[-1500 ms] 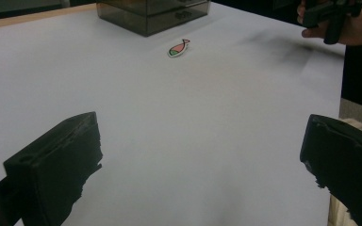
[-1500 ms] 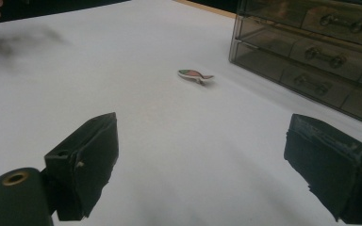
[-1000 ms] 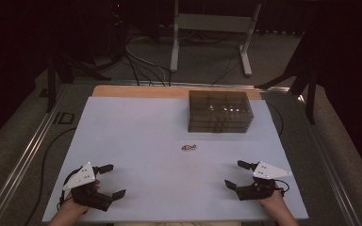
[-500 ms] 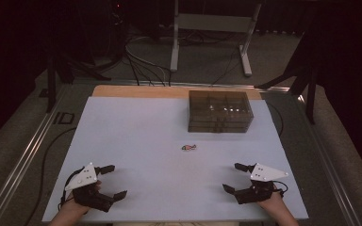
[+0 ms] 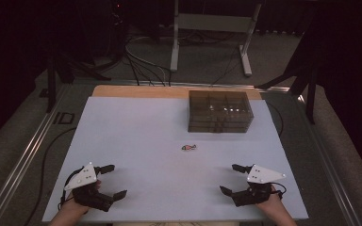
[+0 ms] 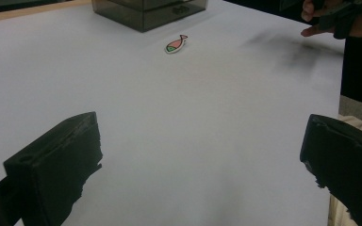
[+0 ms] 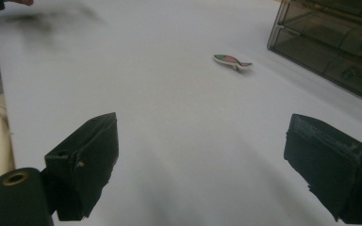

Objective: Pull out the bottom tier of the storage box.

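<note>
The bench (image 5: 136,136) is covered by a white sheet, with a strip of bare wood along its far edge. At the far right of the sheet stands a dark see-through box (image 5: 220,111) with drawers and small compartments; what lies inside is too dim to tell. Near the bench's front edge the left tool (image 5: 111,181) sits at the left corner in a person's hand, its jaws spread wide with nothing between them. The right tool (image 5: 232,179) sits at the right corner, also released, its jaws wide apart and empty. Smallest of all is a little fish-shaped piece (image 5: 189,147), pink with some green, lying flat on the sheet just in front of the box and well apart from both tools. In the left gripper view the fish (image 6: 176,43) lies far ahead, near the box (image 6: 151,10).
</note>
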The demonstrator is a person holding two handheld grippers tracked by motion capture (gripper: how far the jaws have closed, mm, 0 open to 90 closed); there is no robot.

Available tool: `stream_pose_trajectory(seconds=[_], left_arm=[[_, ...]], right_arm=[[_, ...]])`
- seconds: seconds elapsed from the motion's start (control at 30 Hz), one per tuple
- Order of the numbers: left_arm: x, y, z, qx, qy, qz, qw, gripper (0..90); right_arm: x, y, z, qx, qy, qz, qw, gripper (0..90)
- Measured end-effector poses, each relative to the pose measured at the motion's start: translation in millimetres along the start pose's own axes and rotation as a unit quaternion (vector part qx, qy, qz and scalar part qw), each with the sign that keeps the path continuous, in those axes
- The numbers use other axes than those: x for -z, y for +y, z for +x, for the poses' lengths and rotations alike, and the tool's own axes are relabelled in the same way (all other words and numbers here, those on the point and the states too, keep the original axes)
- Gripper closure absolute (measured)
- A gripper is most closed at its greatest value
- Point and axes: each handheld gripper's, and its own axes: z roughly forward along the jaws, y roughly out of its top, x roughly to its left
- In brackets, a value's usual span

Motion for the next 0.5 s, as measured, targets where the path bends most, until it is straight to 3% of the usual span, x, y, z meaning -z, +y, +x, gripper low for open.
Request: stream_pose_trajectory(seconds=[0.5], left_arm=[[-1.3,-0.2,-0.5,-0.002,-0.005,0.005,1.0000,0.0]], right_arm=[[14.3,29.3,-7.3,0.024,-0.022,-0.023,0.9992,10.8]])
